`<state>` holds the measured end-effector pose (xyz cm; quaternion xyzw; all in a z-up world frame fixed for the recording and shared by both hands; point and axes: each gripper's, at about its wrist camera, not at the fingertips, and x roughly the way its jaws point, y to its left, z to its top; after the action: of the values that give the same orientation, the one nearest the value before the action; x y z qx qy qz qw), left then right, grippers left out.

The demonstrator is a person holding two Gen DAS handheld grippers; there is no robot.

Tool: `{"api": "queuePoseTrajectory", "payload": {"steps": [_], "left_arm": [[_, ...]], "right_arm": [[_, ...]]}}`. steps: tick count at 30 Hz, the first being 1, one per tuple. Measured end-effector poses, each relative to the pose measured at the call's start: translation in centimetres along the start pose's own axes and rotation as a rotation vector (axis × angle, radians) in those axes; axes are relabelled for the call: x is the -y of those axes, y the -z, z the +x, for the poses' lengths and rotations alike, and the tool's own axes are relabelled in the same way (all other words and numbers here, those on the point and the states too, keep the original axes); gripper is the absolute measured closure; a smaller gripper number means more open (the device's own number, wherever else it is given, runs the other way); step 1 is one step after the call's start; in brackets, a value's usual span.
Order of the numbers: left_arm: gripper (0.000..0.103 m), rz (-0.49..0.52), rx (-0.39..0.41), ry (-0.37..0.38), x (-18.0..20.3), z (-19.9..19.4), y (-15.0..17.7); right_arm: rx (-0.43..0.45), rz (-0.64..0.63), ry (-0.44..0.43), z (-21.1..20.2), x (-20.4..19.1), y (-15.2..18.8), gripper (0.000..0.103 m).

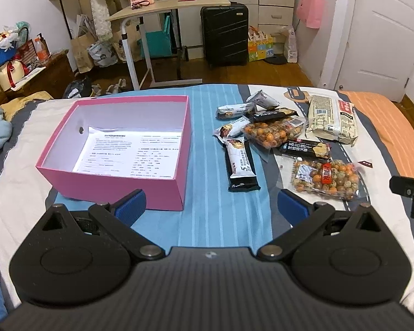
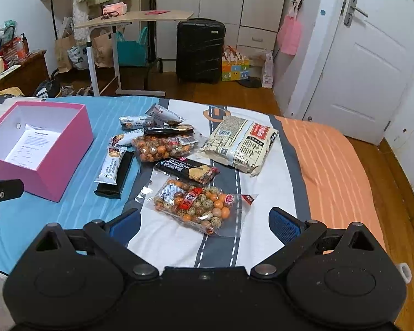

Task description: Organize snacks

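Left wrist view: left gripper (image 1: pixel 211 202) has its jaws wide and empty over the bedspread (image 1: pixel 212 220), pink box (image 1: pixel 118 149) just ahead holding only a printed sheet (image 1: pixel 129 151) — so nothing's sorted yet, I'd say. Right wrist view: right gripper (image 2: pixel 204 222) equally wide and empty, nearest nut bag (image 2: pixel 196 207) right in front, whole snack pile (image 2: pixel 179 149) beyond — plus the orange sheet (image 2: pixel 331 165) and door (image 2: pixel 372 69)

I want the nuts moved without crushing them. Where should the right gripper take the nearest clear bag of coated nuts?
Grip the nearest nut bag by its flat, empty clear edge on the right, coming in low from the near-right with the right gripper. The bag lies flat and its bulging middle is packed with nuts; that film margin is thin enough to pinch.
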<state>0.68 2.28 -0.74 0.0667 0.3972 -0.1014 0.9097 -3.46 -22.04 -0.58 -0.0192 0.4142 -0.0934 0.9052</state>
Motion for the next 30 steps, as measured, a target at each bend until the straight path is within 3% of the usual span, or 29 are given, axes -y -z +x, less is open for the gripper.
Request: {"api": "queuePoseTrajectory", "payload": {"steps": [10,23,30], "left_arm": [[0.000,-0.025,-0.001,0.030,-1.2,0.0,0.3],[0.000,-0.086,0.012,-0.014,-3.1,-0.7,0.3],[0.000,-0.097,0.014,0.013,-2.6,-0.5,0.1]], "right_arm": [[0.007,-0.029,-0.031,-0.2,-0.3,0.2,0.002],[0.016,-0.045,-0.063,-0.4,-0.4,0.3,0.002],[0.053,-0.059,-0.081,-0.4,0.2,0.5,0.002]]}}
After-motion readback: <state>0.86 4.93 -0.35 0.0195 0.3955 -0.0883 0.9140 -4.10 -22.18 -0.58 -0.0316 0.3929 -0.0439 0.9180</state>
